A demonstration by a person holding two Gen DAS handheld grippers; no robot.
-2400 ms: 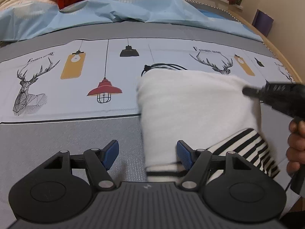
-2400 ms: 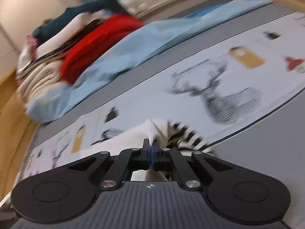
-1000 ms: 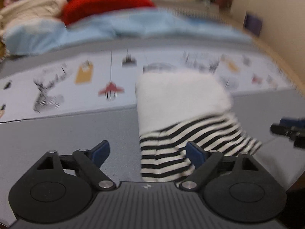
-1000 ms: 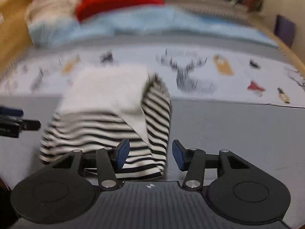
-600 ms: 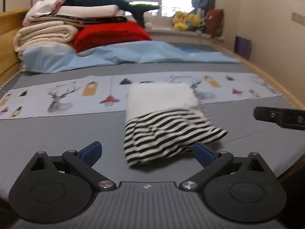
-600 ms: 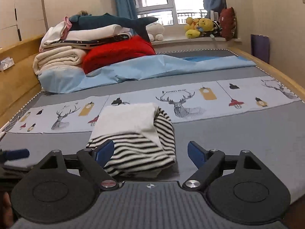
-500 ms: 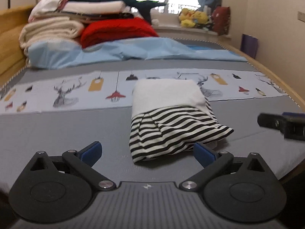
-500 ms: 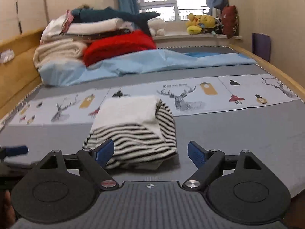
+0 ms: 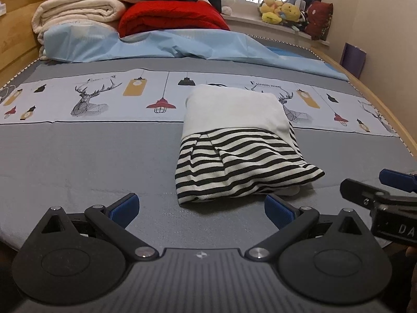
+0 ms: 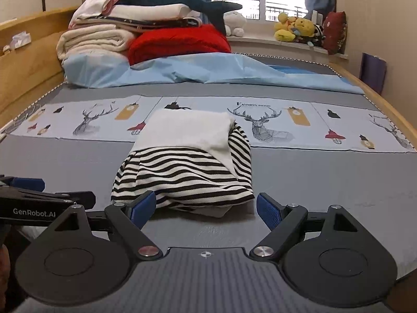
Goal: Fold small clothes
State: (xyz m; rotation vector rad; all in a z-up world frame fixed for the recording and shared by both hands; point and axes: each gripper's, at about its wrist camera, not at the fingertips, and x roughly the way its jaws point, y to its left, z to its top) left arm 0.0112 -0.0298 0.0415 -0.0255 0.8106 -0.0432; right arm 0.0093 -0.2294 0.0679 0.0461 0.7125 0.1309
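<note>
A small garment, white on top with a black-and-white striped lower part (image 9: 242,154) (image 10: 187,161), lies folded in a compact bundle on the grey bed cover. My left gripper (image 9: 202,210) is open, drawn back just short of the bundle's near edge, with nothing between its blue pads. My right gripper (image 10: 206,210) is open too, its pads either side of the bundle's near edge without touching it. Each gripper shows at the edge of the other's view.
A patterned strip (image 9: 86,99) with deer and lamps crosses the bed behind the garment. A light blue sheet (image 10: 208,70), a red blanket (image 10: 179,41) and stacked folded bedding (image 10: 104,34) sit at the far end. Wooden bed rails run along both sides.
Both grippers have let go of the garment, opened wide and pulled back toward the near edge of the bed. The garment now lies folded with its striped part toward me.
</note>
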